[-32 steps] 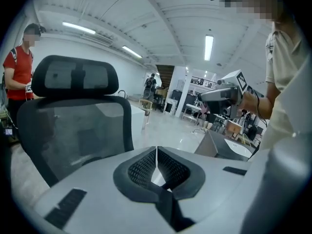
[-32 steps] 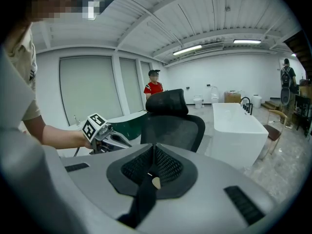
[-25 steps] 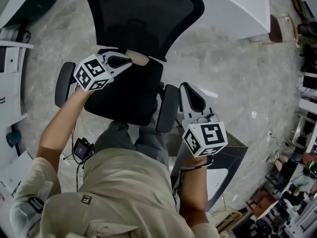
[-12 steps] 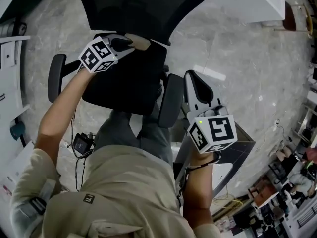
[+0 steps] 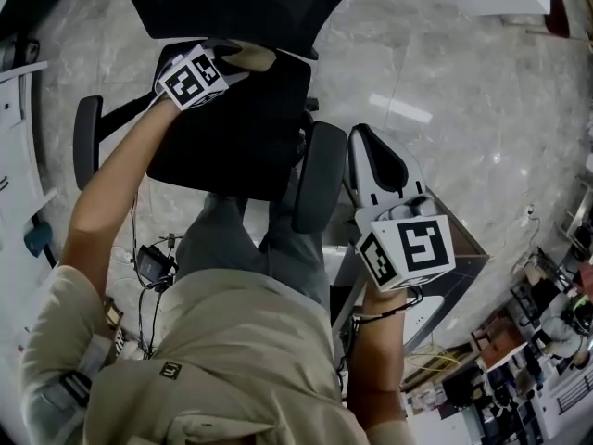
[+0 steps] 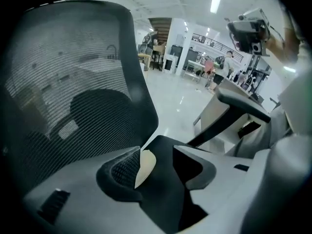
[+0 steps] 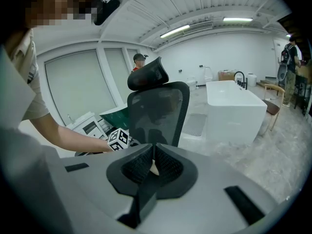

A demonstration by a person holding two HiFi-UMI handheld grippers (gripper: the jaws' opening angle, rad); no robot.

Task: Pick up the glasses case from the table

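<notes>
Head view, looking steeply down. The person, in a beige shirt [image 5: 232, 360], stands over a black office chair whose seat [image 5: 232, 133] fills the upper middle of the view. The backrest [image 5: 241, 3] is at 12 o'clock and one armrest [image 5: 320, 188] at 4 o'clock of the seat.

The left gripper [image 6: 158, 154] is at 11 o'clock of the seat, at its rear edge, pointing down toward the foot of the backrest. Its jaws have just been opening and now stand apart. The glasses case [image 6: 145, 167], a pale cream oval, is between them, lying against the pad at 9 o'clock. The pad at 3 o'clock is clear of it, with dark seat showing in the gap, so the case is released rather than clamped. In the head view the case shows at 3 o'clock of this gripper's marker cube [image 5: 192, 75].

The right gripper [image 7: 153, 151] hangs beside the armrest, at 4 o'clock of the seat and well apart from the case. Its jaws are clenched, tips meeting. Grey marbled floor [image 5: 445, 91] surrounds the chair.
</notes>
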